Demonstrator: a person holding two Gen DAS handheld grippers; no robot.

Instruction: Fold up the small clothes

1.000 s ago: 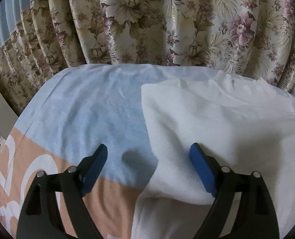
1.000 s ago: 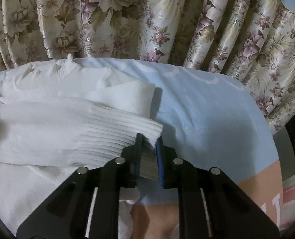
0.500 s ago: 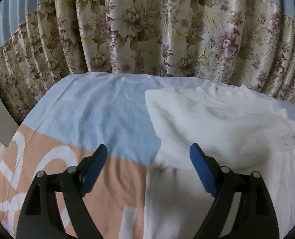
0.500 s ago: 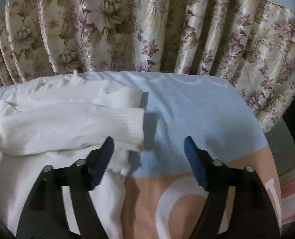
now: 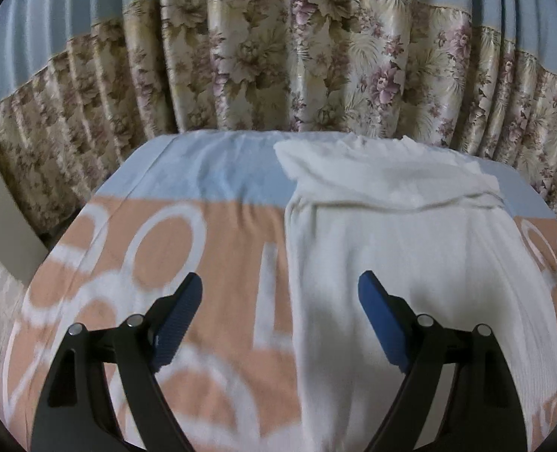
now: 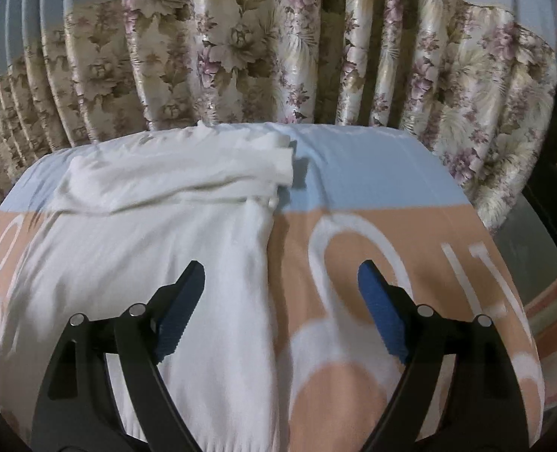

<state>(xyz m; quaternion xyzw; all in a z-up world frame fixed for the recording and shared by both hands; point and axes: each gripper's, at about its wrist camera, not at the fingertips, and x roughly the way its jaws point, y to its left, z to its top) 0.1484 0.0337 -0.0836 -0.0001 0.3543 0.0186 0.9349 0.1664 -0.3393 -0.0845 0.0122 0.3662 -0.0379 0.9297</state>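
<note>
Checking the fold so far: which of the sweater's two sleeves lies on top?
The sleeve with its cuff toward the right gripper's side; it crosses the white sweater, covering the other.

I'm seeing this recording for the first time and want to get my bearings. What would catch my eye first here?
A white sweater lies on the peach and blue blanket, its sleeves folded across the chest at the far end. Both the left gripper and the right gripper hover open above it, each straddling one side edge of the garment. Behind hangs a floral curtain.
</note>
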